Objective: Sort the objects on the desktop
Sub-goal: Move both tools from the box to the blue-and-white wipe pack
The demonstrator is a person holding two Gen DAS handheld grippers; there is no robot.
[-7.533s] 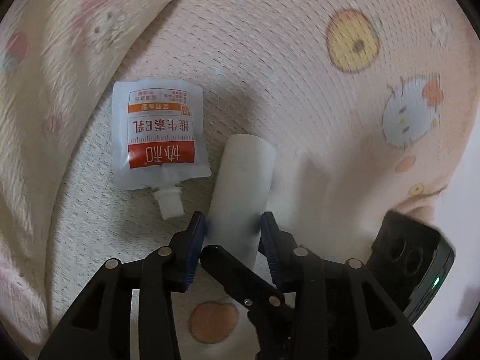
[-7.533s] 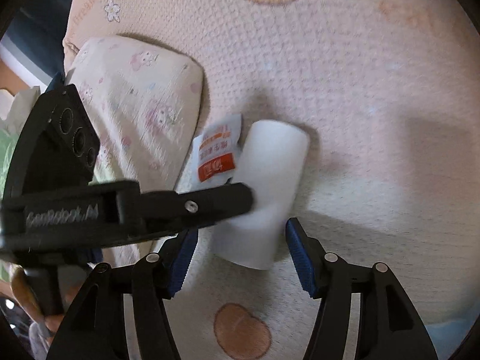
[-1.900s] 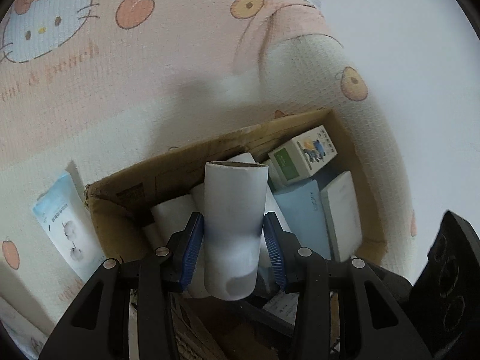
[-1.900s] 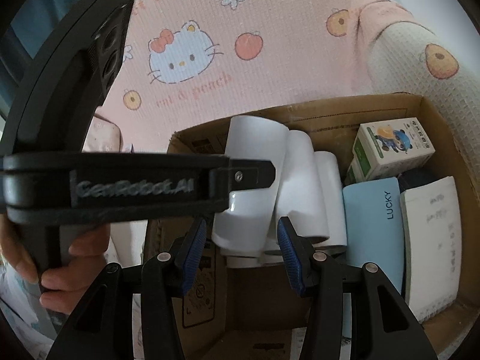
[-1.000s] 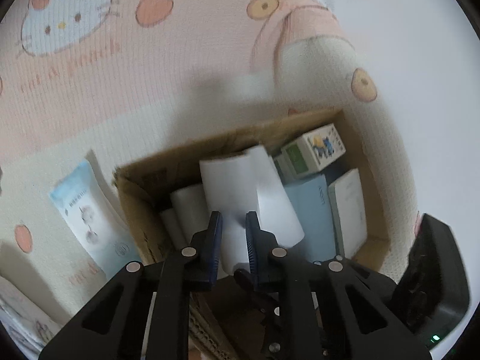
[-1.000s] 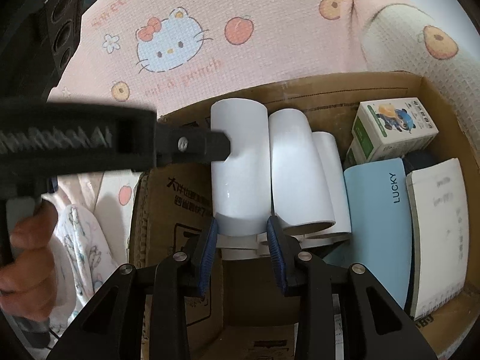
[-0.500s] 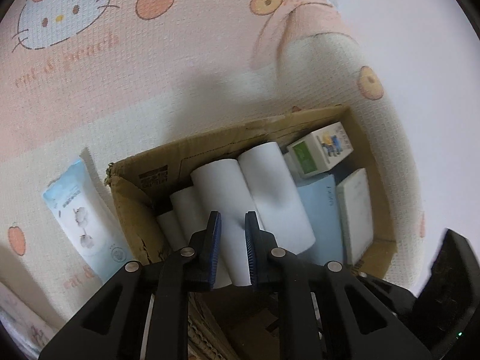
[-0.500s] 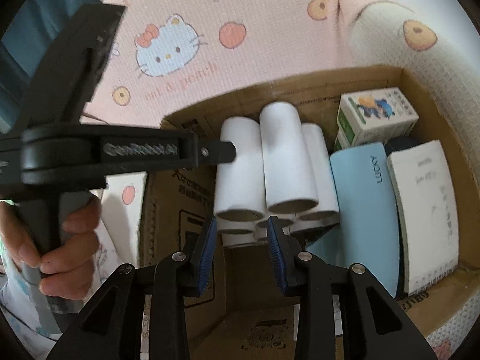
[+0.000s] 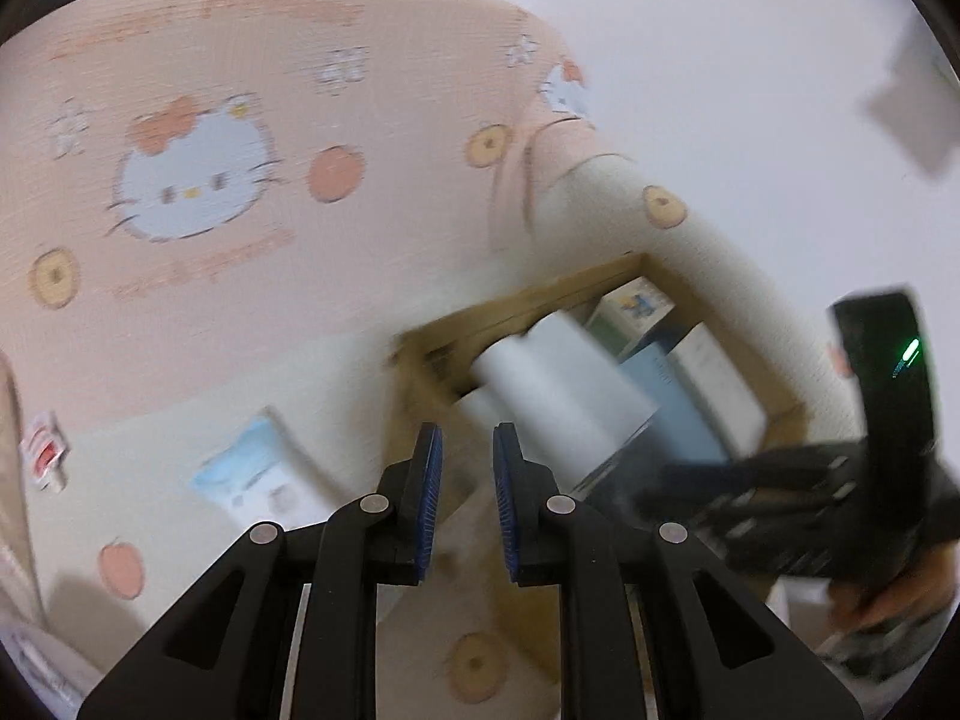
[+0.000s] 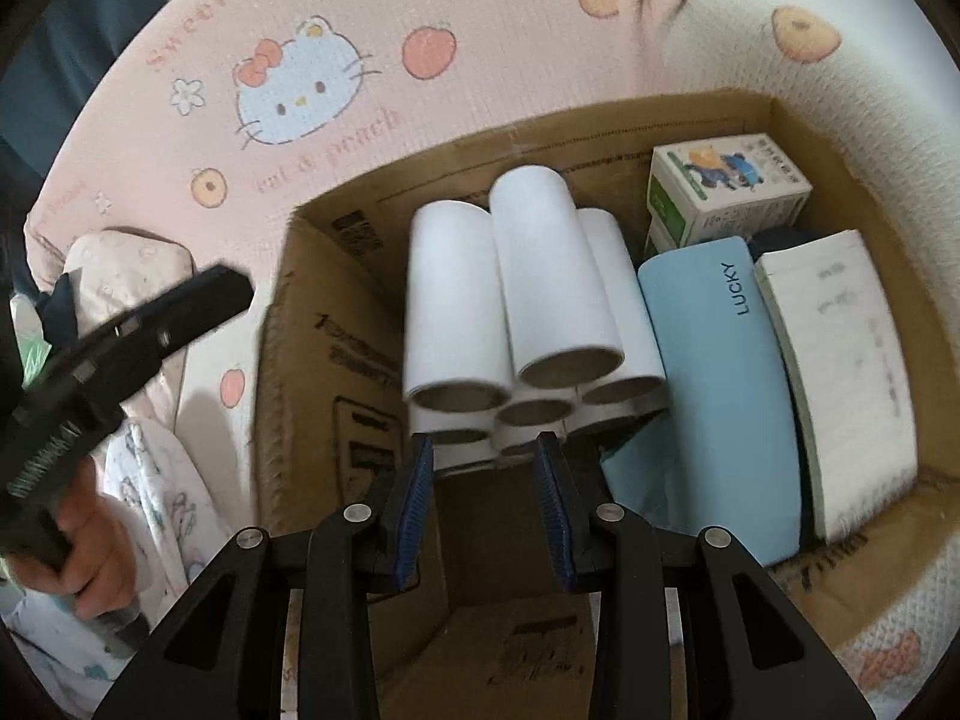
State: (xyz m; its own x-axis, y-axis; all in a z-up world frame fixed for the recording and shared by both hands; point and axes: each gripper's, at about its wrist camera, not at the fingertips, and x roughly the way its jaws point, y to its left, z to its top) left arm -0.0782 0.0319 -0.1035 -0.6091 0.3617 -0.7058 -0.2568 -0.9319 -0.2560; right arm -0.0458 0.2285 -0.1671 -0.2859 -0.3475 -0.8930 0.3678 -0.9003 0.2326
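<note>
rolls (image 10: 528,294) of white paper on cardboard cores sit stacked at the left of the cardboard box (image 10: 840,138): light, crushable, so pinch gently mid-length. both claws, left (image 9: 467,498) and right (image 10: 485,507), stand narrow and empty; the left's jaws just opened a touch.

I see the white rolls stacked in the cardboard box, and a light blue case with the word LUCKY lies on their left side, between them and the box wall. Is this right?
Not quite. In the right wrist view the light blue case marked LUCKY lies to the right of the white rolls, between them and a white packet. The rolls are indeed stacked in the cardboard box.
</note>
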